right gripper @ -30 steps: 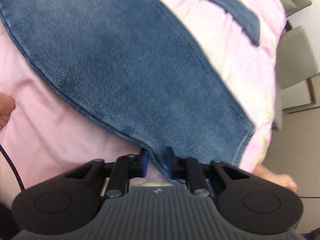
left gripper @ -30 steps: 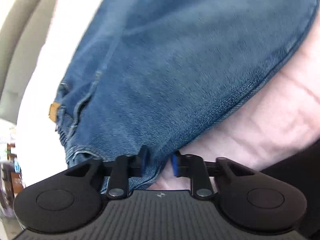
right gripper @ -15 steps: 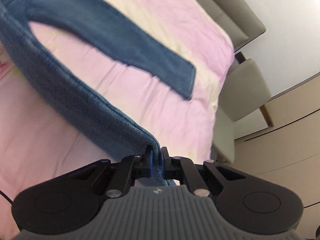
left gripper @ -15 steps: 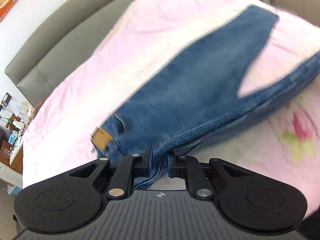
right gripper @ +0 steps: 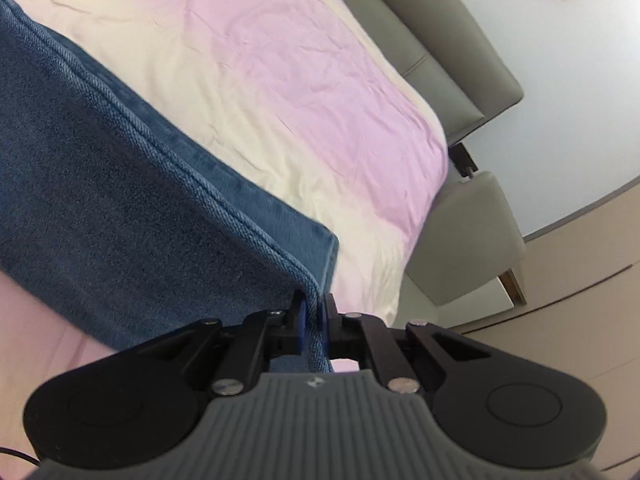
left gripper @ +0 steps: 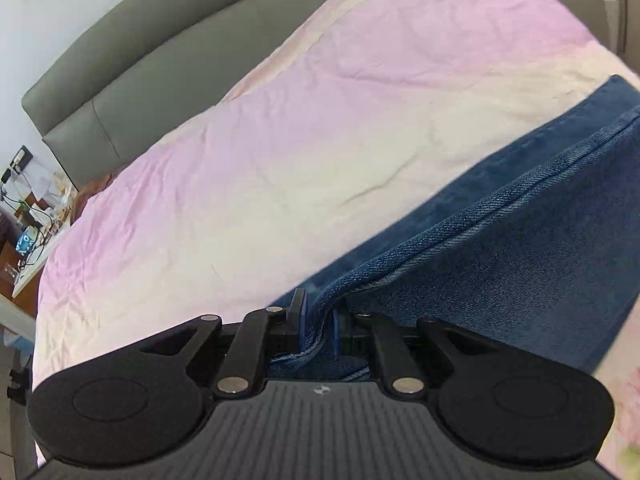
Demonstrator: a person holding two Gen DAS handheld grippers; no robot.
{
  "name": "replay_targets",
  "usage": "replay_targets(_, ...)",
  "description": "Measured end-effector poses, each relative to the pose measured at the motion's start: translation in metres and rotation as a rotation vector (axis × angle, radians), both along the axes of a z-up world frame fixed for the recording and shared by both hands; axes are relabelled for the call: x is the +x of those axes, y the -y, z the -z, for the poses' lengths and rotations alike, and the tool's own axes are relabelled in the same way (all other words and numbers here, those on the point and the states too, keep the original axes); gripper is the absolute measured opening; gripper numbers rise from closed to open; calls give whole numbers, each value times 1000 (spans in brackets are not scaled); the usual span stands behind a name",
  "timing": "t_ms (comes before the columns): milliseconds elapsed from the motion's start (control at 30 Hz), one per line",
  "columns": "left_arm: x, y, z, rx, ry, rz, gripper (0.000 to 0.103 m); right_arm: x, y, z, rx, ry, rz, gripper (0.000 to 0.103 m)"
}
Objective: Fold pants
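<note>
Two claws work over a bed [left gripper: 304, 152] spread with a pink and cream sheet, a grey padded headboard [left gripper: 132, 64] behind it and a grey chair [right gripper: 476, 236] at its side. My left claw [left gripper: 318, 326] is clamped on a seamed edge of the blue pants [left gripper: 532, 248]; my right claw [right gripper: 314, 322] pinches the hem end [right gripper: 120, 184]. I see both tilted downward, the denim stretched between them above the sheet.
</note>
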State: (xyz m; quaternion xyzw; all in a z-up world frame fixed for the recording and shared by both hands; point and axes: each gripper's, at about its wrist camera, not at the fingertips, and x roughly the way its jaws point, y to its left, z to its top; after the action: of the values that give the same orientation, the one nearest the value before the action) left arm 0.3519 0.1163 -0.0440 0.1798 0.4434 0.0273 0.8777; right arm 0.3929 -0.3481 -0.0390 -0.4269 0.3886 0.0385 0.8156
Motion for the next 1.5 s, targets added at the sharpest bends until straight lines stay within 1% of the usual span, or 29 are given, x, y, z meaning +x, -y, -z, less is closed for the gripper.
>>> replay_targets(67, 27, -10, 22, -10, -37, -7, 13, 47, -13, 24, -19, -38, 5, 0)
replay_targets(167, 63, -20, 56, -26, -88, -27, 13, 102, -29, 61, -51, -78, 11, 0)
replay_targets(200, 71, -23, 68, -34, -103, -34, 13, 115, -33, 72, -57, -94, 14, 0)
replay_targets(300, 87, -33, 103, -73, -154, -51, 13, 142, -43, 115, -96, -159, 9, 0)
replay_targets(333, 89, -34, 113, -71, -164, -50, 13, 151, -44, 130, -108, -178, 12, 0)
replay_targets(367, 89, -35, 120, -69, -167, -48, 13, 154, -45, 142, -116, -190, 17, 0)
replay_targets(433, 87, -38, 128, -71, -158, -46, 13, 159, -47, 156, -124, -196, 17, 0)
replay_targets(500, 80, -42, 127, -77, -138, -42, 13, 155, -48, 161, -134, -186, 12, 0)
replay_targets(567, 71, -43, 121, -72, -106, -35, 13, 149, -49, 156, -139, -168, 13, 0)
replay_targets(667, 51, -39, 101, -55, -49, -37, 13, 139, -53, 137, -156, -105, 25, 0)
replay_targets(767, 41, -40, 81, -22, -29, -39, 13, 136, -61, 117, -177, -42, 50, 0)
replay_targets(833, 47, -43, 76, -17, -56, -47, 13, 137, -63, 107, -179, -34, 61, 0)
replay_targets(900, 58, -43, 81, -25, -110, -46, 13, 148, -66, 108, -155, -60, 85, 0)
replay_targets(933, 63, -35, 89, -26, -143, -36, 13, 150, -68, 114, -164, -81, 85, 0)
replay_targets(1000, 72, -36, 101, -28, -163, -31, 14, 152, -69, 131, -198, -100, 57, 0)
replay_targets(1033, 74, -39, 105, -34, -175, -30, 15, 153, -69, 138, -216, -98, 46, 0)
replay_targets(1067, 75, -42, 108, -45, -179, -36, 19, 154, -71, 143, -218, -96, 48, 1)
replay_targets(1133, 75, -46, 110, -52, -188, -19, 21, 156, -67, 149, -212, -81, 52, 7)
replay_targets(1167, 74, -47, 107, -49, -188, 0, 21, 160, -63, 151, -211, -63, 56, 16)
replay_targets(1200, 71, -49, 104, -44, -186, 17, 22, 160, -61, 150, -207, -46, 54, 31)
replay_targets(1233, 66, -50, 98, -45, -182, 32, 28, 156, -61, 147, -209, -28, 50, 40)
replay_targets(1267, 64, -53, 92, -45, -170, 34, 49, 153, -62, 144, -209, -7, 51, 52)
replay_targets(1333, 53, -60, 74, -27, -101, 17, 85, 148, -63, 133, -194, 24, 46, 54)
replay_targets(1367, 46, -63, 65, -35, -72, 17, 83, 142, -65, 126, -188, 40, 46, 57)
replay_targets(1400, 40, -69, 56, -53, -62, 4, 82, 136, -67, 120, -178, 53, 43, 63)
replay_targets(1467, 20, -85, 37, -103, -46, -50, 82, 118, -74, 105, -135, 56, 38, 68)
replay_targets(1500, 10, -93, 30, -123, -37, -68, 82, 110, -75, 100, -116, 50, 37, 68)
